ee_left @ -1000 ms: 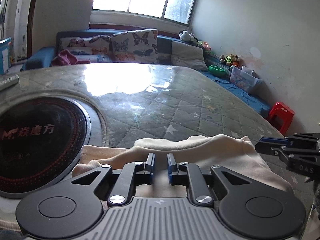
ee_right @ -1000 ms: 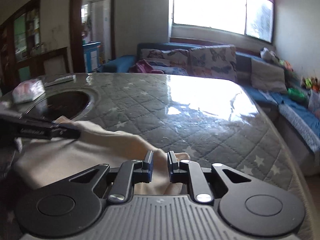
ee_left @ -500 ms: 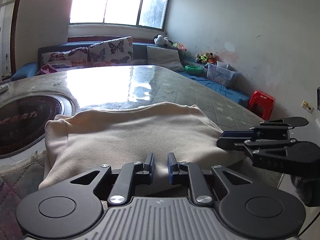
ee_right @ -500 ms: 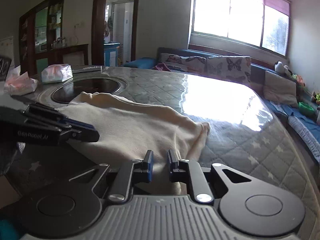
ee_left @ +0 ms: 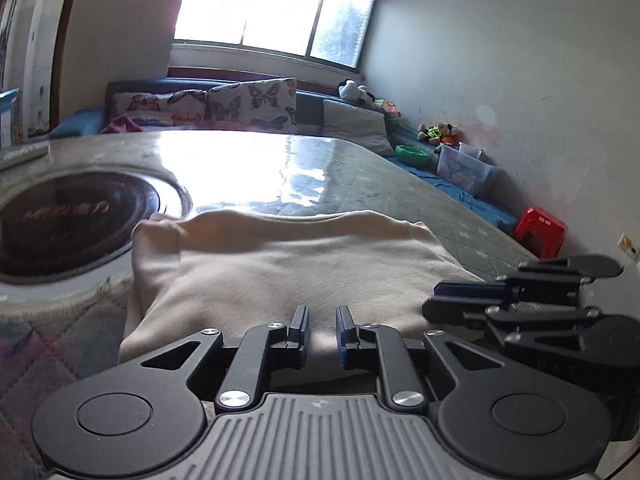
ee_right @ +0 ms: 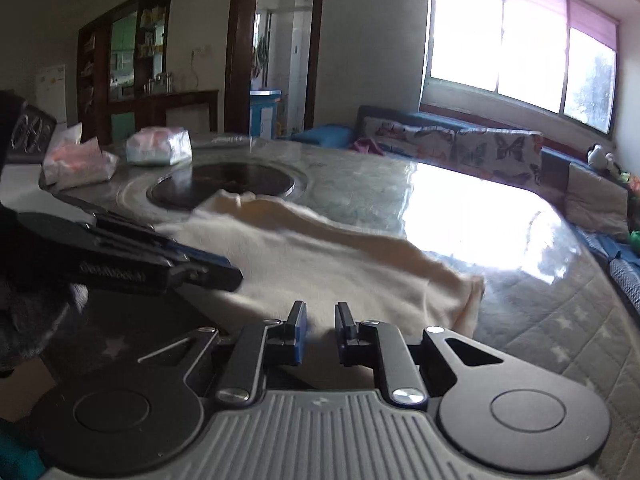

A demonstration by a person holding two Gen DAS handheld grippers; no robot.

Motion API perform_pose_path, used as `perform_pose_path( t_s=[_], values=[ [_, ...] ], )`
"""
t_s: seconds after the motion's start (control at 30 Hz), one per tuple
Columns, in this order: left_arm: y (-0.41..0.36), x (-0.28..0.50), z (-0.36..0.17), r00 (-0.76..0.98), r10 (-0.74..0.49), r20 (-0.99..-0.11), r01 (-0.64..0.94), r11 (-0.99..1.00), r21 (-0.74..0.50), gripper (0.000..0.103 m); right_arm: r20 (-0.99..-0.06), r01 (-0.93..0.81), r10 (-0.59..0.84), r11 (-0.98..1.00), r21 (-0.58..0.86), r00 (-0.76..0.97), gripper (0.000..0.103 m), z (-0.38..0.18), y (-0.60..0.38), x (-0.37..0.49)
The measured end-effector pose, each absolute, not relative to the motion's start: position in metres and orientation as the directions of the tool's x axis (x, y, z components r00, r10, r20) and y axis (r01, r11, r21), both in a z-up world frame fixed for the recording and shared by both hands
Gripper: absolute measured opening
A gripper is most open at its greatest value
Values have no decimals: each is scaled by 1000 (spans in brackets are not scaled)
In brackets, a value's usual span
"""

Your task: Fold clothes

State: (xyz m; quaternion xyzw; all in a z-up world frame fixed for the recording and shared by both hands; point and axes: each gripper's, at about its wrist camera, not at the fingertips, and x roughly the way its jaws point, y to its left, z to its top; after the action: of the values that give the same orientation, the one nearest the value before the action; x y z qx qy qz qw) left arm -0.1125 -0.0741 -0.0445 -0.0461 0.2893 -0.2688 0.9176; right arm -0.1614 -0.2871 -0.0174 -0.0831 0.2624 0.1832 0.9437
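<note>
A cream garment [ee_left: 280, 264] lies spread flat on the quilted grey table cover [ee_left: 400, 184], its far left corner at the rim of a round black cooktop [ee_left: 68, 216]. My left gripper [ee_left: 322, 314] is shut on the garment's near edge, with cloth filling the narrow gap between its blue pads. In the right wrist view the garment [ee_right: 320, 256] stretches away to the cooktop [ee_right: 224, 184], and my right gripper [ee_right: 320, 310] is shut on the same near edge, further right. Each gripper shows in the other's view: the right gripper [ee_left: 434, 298] and the left gripper [ee_right: 234, 276].
Two wrapped tissue packs [ee_right: 158, 146] [ee_right: 76, 160] sit at the table's far left. A sofa with butterfly cushions [ee_left: 240, 104] runs under the window. A clear storage box [ee_left: 464, 168] and a red stool [ee_left: 540, 232] stand along the right wall. A doorway [ee_right: 276, 52] opens behind.
Both grippers drew back toward the near table edge with the garment. The cloth went from bunched close under the fingers to stretched flat across the table.
</note>
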Motion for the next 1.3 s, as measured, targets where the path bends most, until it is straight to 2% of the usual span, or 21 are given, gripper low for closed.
perform_pose_path(
  t_s=[0.23,0.53,0.63,0.73,0.9,1.07,1.3],
  values=[
    [-55,-113,-33,718,-495,-490,417,869,-267,16,-537,-407,313,911,-63,784,14,-19,-289,-166],
    [-19,-93,-38,715,-472,-515,337,879,-337,15,-555,-429,324,901,-66,766,14,-18,-290,-162],
    [-21,-85,-29,723,-463,-512,344,885,-314,15,-567,-444,335,894,-60,752,15,-13,-291,-159],
    [-26,-70,-30,718,-439,-540,337,898,-282,15,-563,-450,351,892,-41,748,22,-4,-293,-149],
    [-18,-52,-37,703,-408,-582,290,912,-289,15,-576,-412,340,911,5,744,22,-4,-306,-122],
    [-36,-38,-20,696,-421,-582,334,907,-257,15,-584,-390,325,921,16,744,22,-4,-318,-96],
    [-68,6,-26,656,-430,-621,355,901,-249,15,-578,-378,324,926,29,749,22,-5,-321,-59]
  ],
)
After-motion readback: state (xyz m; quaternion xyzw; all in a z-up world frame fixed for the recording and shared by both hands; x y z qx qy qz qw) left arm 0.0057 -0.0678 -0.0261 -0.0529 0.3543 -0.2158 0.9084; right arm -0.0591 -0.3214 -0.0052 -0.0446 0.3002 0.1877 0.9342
